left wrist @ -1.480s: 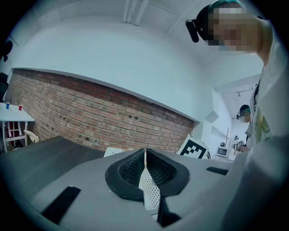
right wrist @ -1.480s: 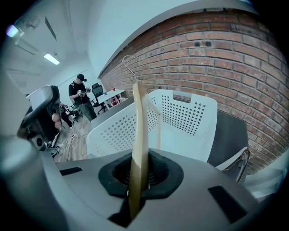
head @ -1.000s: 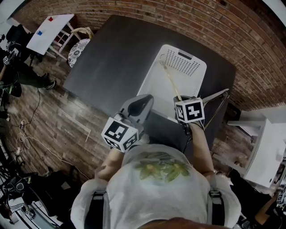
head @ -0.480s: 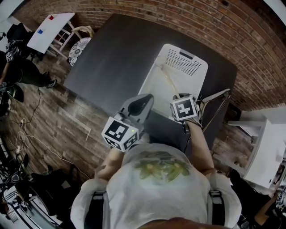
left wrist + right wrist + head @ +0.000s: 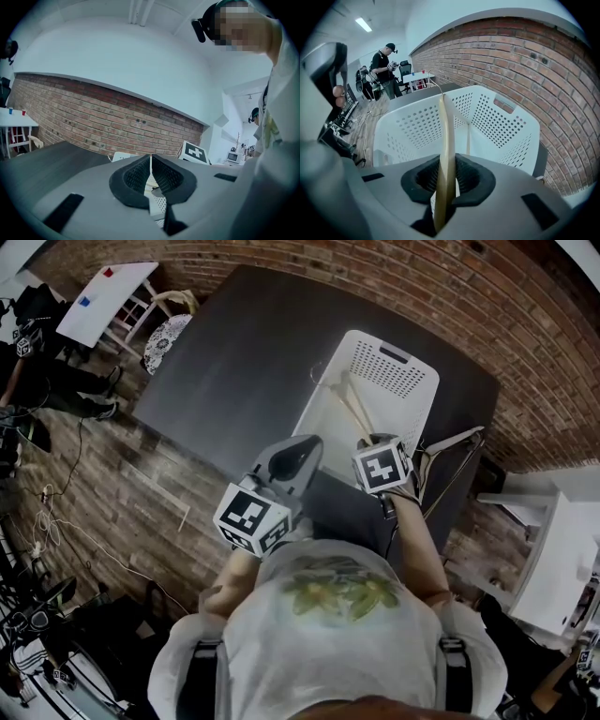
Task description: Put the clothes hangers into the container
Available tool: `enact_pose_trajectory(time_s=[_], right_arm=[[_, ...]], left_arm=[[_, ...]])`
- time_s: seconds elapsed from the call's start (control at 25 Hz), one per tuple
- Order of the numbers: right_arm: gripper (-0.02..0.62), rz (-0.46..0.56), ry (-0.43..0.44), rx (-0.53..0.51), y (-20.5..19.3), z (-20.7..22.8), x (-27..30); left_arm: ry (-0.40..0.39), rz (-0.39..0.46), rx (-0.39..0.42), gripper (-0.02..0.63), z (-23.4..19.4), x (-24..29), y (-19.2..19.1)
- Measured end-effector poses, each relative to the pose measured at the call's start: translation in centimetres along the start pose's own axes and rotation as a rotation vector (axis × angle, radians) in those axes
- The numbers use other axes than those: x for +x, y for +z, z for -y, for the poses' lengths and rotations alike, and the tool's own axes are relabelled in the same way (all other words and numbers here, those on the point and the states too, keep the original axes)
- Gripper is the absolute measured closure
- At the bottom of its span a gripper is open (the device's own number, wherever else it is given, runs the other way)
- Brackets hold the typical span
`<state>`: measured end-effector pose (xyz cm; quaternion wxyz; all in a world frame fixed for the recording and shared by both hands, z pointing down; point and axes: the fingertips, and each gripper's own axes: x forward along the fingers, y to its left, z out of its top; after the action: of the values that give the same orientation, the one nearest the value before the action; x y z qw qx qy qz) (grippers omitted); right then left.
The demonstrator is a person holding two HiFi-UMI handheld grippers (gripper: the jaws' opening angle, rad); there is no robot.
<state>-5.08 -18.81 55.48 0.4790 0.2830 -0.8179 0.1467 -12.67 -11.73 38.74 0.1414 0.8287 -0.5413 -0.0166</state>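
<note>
Right hand-held gripper on a hanger over the container; left one shut and empty.

Right hand-held gripper: jaws nearly together, just been easing apart, pads against both faces of the wooden hanger. The hanger runs from the jaws out and down into the white container, wire hook at its far end. Left hand-held gripper: jaws meet, nothing between them, held level just left of the right one, short of the container. Head view alone shows the dark table carrying the container, and a second hanger on it, just right of the container.
</note>
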Motion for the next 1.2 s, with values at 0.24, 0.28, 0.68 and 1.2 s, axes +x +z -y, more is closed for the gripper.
enact_pose_trajectory(time_s=[0.24,0.28,0.68,1.2], right_arm=[[0.533,0.013,0.047,0.008,0.2,-1.1,0.4],[0.527,0.019,0.047,0.005,0.3,-1.1,0.4],[0.453,0.037,0.091,0.046,0.5,-1.7,0.0],[0.49,0.308,0.075,0.079,4.7,-1.7,-6.5]], left_arm=[[0.003,0.001,-0.004,0.568,0.0,-0.1,0.0],[0.004,0.001,-0.005,0.568,0.0,-0.2,-0.1],[-0.001,0.002,-0.003,0.568,0.0,-0.6,-0.1],[-0.017,0.019,-0.013,0.568,0.7,-1.1,0.3]])
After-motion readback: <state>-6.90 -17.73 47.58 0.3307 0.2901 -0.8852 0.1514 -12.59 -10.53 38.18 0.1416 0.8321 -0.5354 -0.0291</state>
